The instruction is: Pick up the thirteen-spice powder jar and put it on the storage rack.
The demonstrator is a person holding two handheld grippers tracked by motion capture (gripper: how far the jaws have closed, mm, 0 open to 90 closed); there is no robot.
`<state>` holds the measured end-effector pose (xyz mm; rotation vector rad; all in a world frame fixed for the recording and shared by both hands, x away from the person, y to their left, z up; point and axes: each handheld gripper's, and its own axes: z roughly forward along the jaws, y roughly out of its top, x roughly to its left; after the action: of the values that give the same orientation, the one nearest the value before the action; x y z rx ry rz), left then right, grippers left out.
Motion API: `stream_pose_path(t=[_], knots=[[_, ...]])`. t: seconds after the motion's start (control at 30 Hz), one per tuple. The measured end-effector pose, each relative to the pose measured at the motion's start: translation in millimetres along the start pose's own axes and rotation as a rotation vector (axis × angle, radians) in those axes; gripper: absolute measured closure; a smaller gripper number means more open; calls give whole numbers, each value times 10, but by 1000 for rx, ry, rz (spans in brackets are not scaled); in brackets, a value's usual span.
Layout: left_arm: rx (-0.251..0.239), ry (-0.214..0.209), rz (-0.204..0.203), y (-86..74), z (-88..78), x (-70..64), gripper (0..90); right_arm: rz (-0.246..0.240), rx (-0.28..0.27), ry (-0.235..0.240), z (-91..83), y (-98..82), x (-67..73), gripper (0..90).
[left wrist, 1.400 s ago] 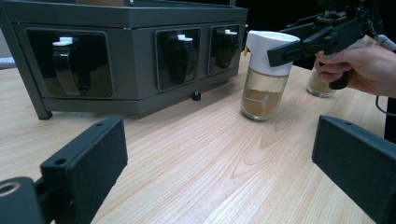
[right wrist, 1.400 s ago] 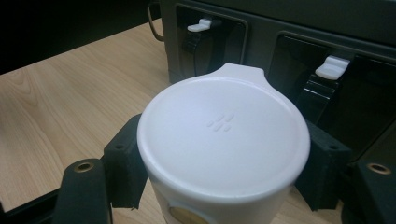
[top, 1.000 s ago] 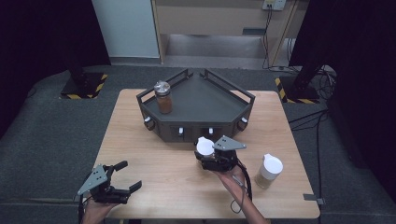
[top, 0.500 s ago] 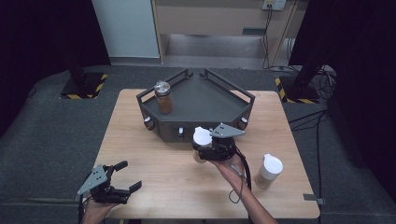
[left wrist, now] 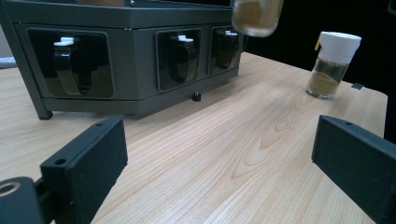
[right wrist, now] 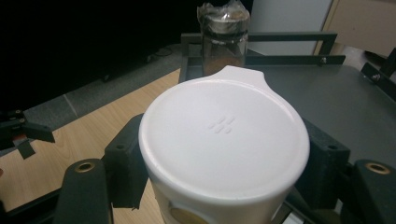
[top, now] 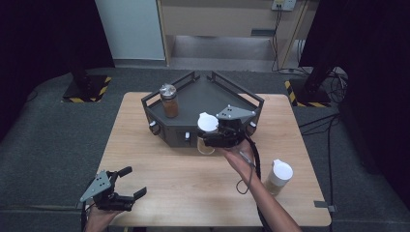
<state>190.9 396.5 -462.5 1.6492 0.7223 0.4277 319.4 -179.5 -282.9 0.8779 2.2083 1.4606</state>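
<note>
A lab recording bay, this: black curtains (top: 43, 34) at nine and three o'clock, stand feet with yellow-black hazard tape (top: 87, 89) at ten and two, cables and a wall socket (top: 284, 5) at one, grey carpet (top: 53, 145) under a lone wooden table (top: 193, 188).

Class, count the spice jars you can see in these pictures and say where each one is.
3: a foil-topped jar standing on the dark rack, a white-lidded jar held in the right gripper, another white-lidded jar on the table's right side.

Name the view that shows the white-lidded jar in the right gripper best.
The right gripper view: the jar's white lid sits close up between the fingers. The high view shows the whole jar small, held before the rack. The left gripper view catches just its bottom.
</note>
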Motion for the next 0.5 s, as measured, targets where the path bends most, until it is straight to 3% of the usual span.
stream_pose_path(t=[0.5], knots=[[3, -2, 0, 2, 6, 0, 25, -13, -5, -39, 124, 513, -37, 306]])
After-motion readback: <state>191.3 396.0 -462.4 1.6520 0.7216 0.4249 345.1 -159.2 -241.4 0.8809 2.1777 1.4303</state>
